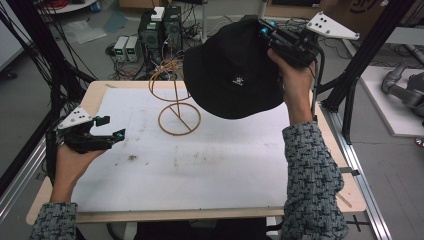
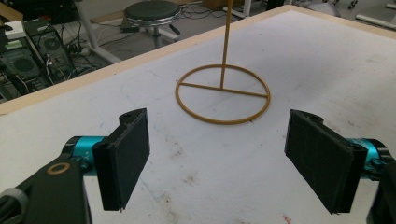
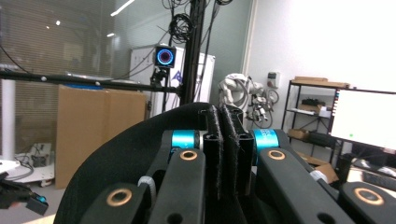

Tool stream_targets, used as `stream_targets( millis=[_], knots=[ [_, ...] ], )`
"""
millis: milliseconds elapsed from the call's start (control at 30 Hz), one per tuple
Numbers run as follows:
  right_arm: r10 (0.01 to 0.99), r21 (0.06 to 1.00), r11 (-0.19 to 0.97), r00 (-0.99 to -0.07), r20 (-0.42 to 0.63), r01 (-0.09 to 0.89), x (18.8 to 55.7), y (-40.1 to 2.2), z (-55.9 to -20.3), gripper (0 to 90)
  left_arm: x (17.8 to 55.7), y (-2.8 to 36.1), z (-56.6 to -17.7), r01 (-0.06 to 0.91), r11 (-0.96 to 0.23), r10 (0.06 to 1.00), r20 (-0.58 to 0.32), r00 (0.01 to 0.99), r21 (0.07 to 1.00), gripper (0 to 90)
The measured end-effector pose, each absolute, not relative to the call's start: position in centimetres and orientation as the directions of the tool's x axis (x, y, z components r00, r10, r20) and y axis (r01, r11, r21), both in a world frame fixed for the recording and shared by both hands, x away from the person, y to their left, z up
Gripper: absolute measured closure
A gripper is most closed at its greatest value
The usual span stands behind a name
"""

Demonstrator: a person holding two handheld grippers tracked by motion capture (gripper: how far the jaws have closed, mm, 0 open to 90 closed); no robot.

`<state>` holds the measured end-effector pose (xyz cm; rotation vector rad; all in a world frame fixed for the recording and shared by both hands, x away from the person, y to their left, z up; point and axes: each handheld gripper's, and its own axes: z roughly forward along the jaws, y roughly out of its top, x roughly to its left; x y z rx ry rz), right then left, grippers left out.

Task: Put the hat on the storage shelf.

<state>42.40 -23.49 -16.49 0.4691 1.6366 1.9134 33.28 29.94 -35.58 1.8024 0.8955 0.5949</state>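
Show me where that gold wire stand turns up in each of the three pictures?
High view: the gold wire stand stands upper centre on the white table, partly behind the black bucket hat.
Left gripper view: upper centre, ring base ahead between the open jaws.
Right gripper view: not in it.
Shared landmark: the white table.

Black hat (image 1: 235, 75), gold wire stand (image 1: 178, 107)

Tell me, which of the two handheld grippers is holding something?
The right gripper: its jaws are clamped on the black fabric bucket hat, lifted above the table. The left gripper is open, empty.
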Motion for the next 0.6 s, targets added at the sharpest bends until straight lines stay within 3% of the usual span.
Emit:
stream_targets(
  millis=[600],
  knots=[
    [0.585,0.979,-0.109,-0.807,-0.077,-0.173,44.3,-18.8,-16.4,87.4,32.5,30.8,-35.5,0.307,-0.221,0.805,-0.005,0.593,0.925,22.4]
  ],
)
